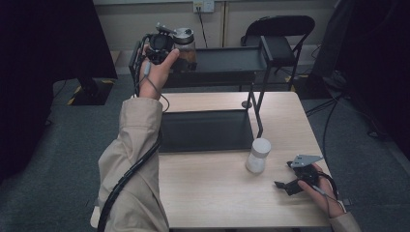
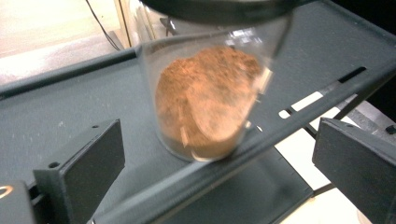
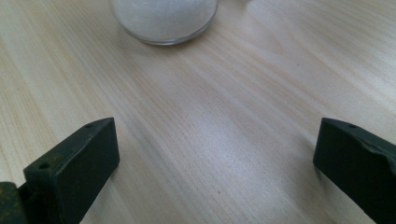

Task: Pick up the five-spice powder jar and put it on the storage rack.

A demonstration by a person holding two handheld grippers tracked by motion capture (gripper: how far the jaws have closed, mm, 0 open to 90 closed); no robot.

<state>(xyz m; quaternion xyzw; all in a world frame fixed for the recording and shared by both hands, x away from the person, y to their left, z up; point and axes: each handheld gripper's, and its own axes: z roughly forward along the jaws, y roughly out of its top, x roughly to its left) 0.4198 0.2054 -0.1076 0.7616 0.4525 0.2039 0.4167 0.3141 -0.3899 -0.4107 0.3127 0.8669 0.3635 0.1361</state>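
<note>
While shelved, brown-powder jar [image 2: 205, 100] stands upright.

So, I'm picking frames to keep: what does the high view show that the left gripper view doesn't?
High view: the person's left hand with the left gripper, the right gripper resting open on the table, and a white jar.
Left gripper view: the brown powder's texture and the wide-apart jaws, clear of the glass.
Both: the brown-powder jar on the dark shelf.
</note>
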